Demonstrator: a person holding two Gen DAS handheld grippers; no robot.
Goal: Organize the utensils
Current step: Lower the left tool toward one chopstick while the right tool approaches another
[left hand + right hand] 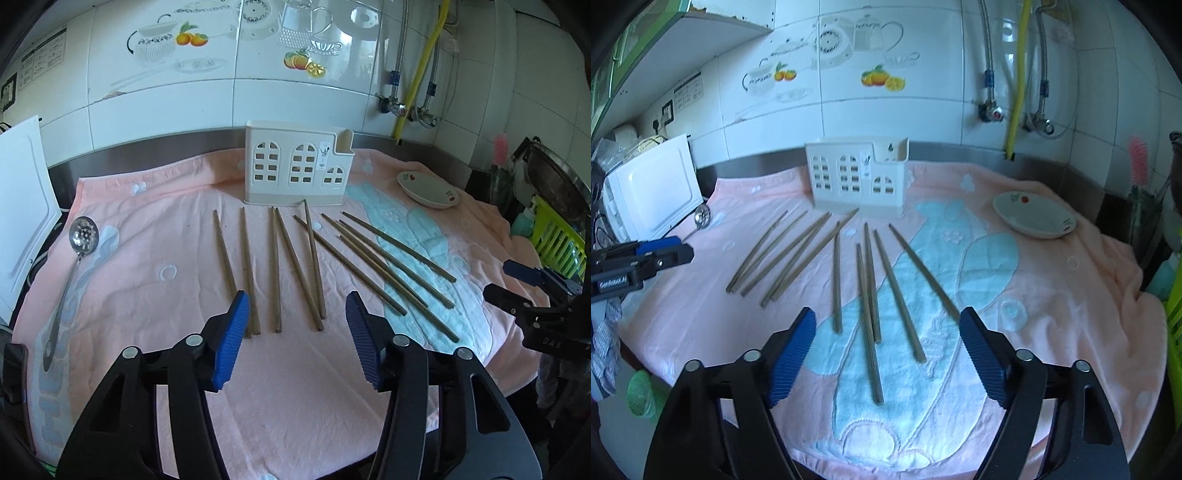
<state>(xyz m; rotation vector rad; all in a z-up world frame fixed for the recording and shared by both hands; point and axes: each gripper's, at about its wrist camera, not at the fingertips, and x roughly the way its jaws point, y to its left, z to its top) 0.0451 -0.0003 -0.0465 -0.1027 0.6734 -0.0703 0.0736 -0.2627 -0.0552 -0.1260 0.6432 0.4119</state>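
Several wooden chopsticks lie fanned out on a pink towel, in front of a cream utensil holder with window cut-outs. My left gripper hovers open over the near ends of the left chopsticks, with nothing pressed between its blue pads. In the right wrist view the right gripper stands open above the near ends of the right group of chopsticks. The holder stands behind them. A slotted metal spoon lies at the towel's left edge. Each gripper shows at the edge of the other's view.
A small white dish with a fruit print sits on the towel at the back right. A white appliance stands at the left. A green basket and a steel pot are at the right edge. Tiled wall with pipes behind.
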